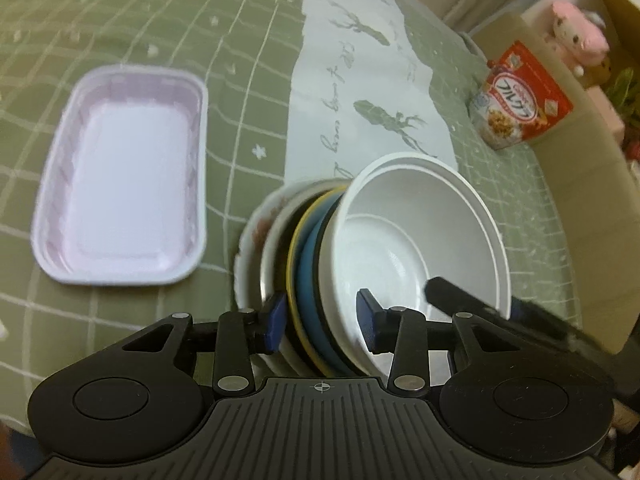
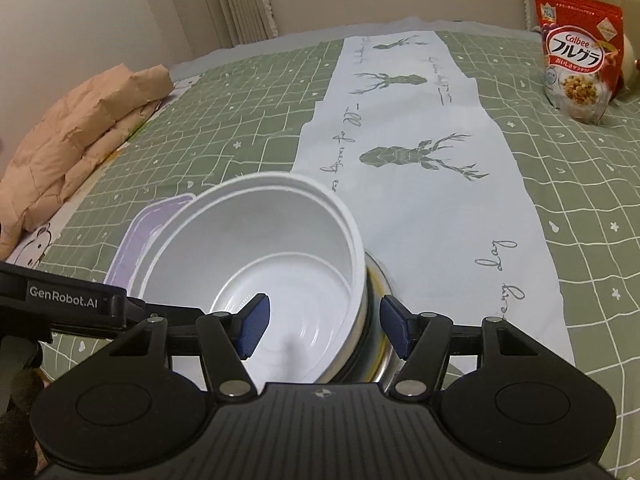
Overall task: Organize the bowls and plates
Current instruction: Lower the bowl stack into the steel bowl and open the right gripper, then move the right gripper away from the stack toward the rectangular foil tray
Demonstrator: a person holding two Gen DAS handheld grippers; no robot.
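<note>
- Two claws meet at one stack of dishes, which sits tilted over the green checked bedspread (image 2: 224,128), beside the white deer-print cloth (image 2: 420,208).
- Left claw (image 1: 322,316): its blue pads bracket the stack's near edge — one outside the metal bowl and floral plate (image 1: 250,236), one inside the white bowl (image 1: 416,240). It appears clamped on the stack, which stands on edge as if lifted.
- Right claw (image 2: 324,328): jaws spread, one pad inside the white bowl (image 2: 260,264), the other outside the metal rim below; I see no contact, so it reads as open.
- Between the white bowl and the plate sit a blue dish with a yellow rim (image 1: 308,256) and dark-edged pieces, nested tightly.
- Handling, as a judgement: the white bowl looks like thin, light plastic that flexes under pinch; the floral plate looks ceramic — heavier and breakable; the metal is slick. Mixed weights may let pieces slide out when tilted.
- Best hold: across the rims at the near edge, pinching several layers together, with the second claw steadying the bowl wall.
- Nearby: a pale lilac tray (image 1: 120,184) lies well to the side, a granola bag (image 2: 580,52) far off.
</note>
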